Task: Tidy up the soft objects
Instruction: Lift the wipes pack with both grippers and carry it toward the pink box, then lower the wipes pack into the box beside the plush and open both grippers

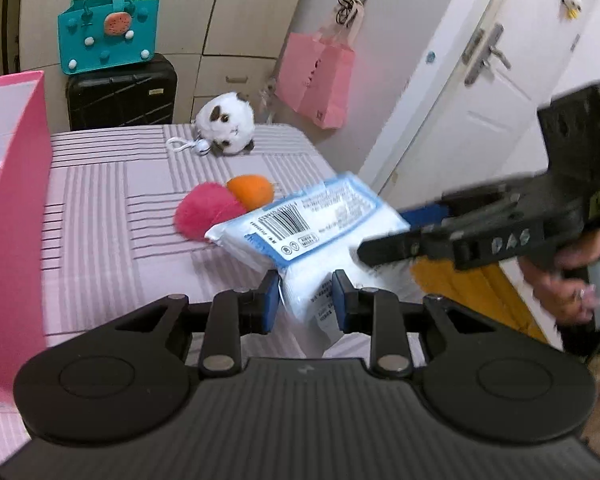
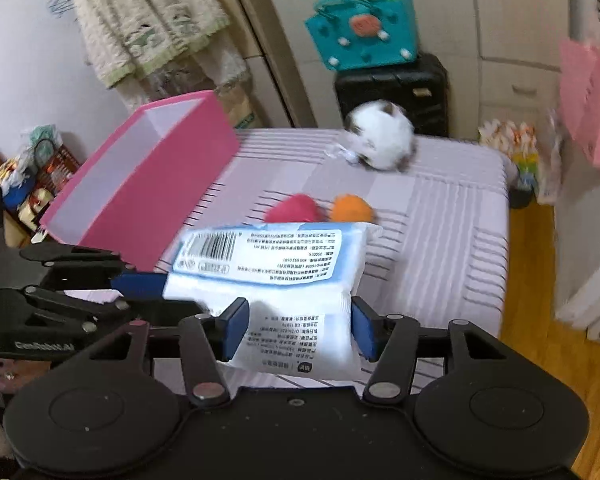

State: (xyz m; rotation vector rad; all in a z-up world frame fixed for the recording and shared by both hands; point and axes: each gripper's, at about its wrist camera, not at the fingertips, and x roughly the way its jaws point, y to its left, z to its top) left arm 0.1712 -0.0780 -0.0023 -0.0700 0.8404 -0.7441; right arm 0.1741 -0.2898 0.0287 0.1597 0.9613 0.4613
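A white and blue soft tissue pack (image 1: 312, 232) (image 2: 280, 280) is held above the striped bed by both grippers. My left gripper (image 1: 306, 300) is shut on its near end. My right gripper (image 2: 300, 328) is shut on its other end, and it shows in the left wrist view (image 1: 388, 236) coming in from the right. A pink pompom (image 1: 204, 212) (image 2: 294, 208) and an orange pompom (image 1: 250, 188) (image 2: 350, 208) lie on the bed behind the pack. A white plush toy (image 1: 228, 124) (image 2: 380, 136) sits near the far edge. An open pink box (image 1: 16, 216) (image 2: 148, 184) stands at the left.
The bed (image 1: 100, 184) (image 2: 440, 216) has a striped pink cover. A black suitcase (image 1: 120, 96) with a teal bag (image 1: 108, 36) stands behind it. A pink paper bag (image 1: 316, 76) hangs on the wardrobe. A white door (image 1: 480, 92) and wooden floor (image 2: 540, 280) are on the right.
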